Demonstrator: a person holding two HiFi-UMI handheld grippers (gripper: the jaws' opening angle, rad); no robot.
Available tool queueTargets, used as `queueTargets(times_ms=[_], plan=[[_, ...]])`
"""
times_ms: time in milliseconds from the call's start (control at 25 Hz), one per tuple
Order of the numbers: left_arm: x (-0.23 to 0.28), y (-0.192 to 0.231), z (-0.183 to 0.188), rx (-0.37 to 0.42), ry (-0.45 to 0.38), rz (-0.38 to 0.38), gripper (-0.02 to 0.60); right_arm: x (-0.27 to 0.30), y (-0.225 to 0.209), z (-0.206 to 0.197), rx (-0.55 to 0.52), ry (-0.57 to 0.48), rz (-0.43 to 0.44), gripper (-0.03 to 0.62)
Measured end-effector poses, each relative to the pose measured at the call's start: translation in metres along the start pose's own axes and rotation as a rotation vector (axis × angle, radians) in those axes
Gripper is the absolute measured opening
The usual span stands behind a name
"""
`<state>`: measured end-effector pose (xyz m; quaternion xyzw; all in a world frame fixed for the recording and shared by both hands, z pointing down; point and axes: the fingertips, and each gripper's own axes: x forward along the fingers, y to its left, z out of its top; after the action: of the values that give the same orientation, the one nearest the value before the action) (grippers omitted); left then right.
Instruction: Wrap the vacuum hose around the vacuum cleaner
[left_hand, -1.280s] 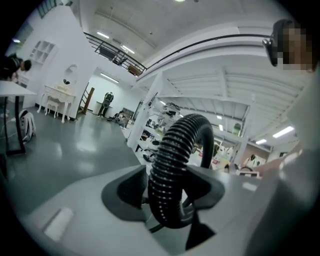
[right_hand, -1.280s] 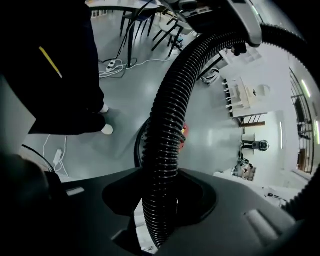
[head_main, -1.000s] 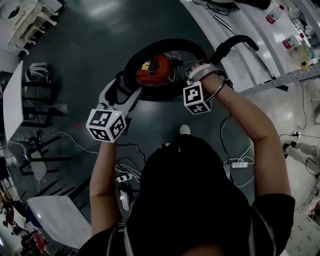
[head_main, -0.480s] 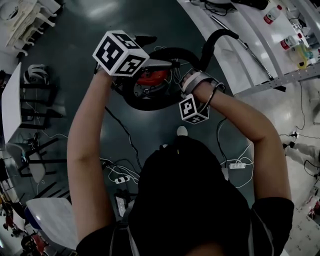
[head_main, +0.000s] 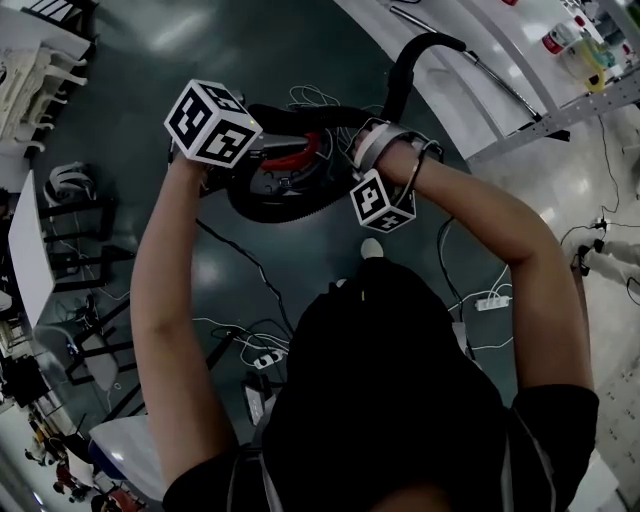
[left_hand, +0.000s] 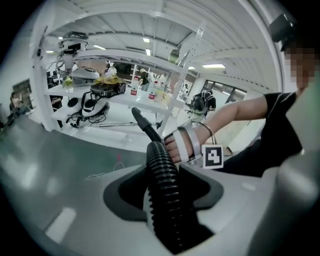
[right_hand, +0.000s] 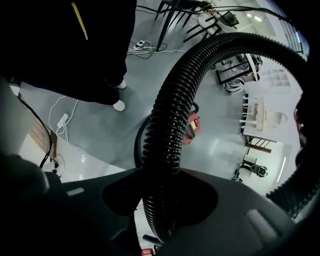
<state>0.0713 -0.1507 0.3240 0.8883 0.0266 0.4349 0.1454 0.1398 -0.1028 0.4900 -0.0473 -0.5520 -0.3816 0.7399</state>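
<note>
Black ribbed hose (left_hand: 162, 185) coiled around red vacuum cleaner (head_main: 290, 158).

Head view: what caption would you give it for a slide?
Seen from above, a person loops the black vacuum hose around the red vacuum cleaner on the floor.

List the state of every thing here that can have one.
vacuum cleaner: standing on the floor.
vacuum hose: looped around the vacuum cleaner, gripped at two spots, far end not yet wrapped.
left hand-held gripper: jaws have just been closing, now shut on the vacuum hose.
right hand-held gripper: shut on the vacuum hose.
</note>
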Motion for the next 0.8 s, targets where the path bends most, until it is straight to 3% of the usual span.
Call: queueTargets(times_ms=[400, 560, 640, 800], plan=[[-0.021, 0.01, -0.031, -0.229, -0.206, 0.032, 0.179, 0.007, -0.012, -0.006, -0.068, -0.014, -0.04, 0.163], [-0.029, 0.005, -0.06, -0.301, -0.238, 0.053, 0.178, 0.005, -0.019, 0.0, -0.137, -0.018, -0.07, 0.163], [-0.034, 0.003, -0.074, -0.332, -0.271, 0.079, 0.178, 0.005, -0.023, 0.003, -0.168, -0.025, -0.091, 0.163], [-0.053, 0.008, -0.098, -0.439, -0.42, 0.17, 0.176, 0.005, -0.036, 0.005, -0.202, -0.032, -0.133, 0.163]])
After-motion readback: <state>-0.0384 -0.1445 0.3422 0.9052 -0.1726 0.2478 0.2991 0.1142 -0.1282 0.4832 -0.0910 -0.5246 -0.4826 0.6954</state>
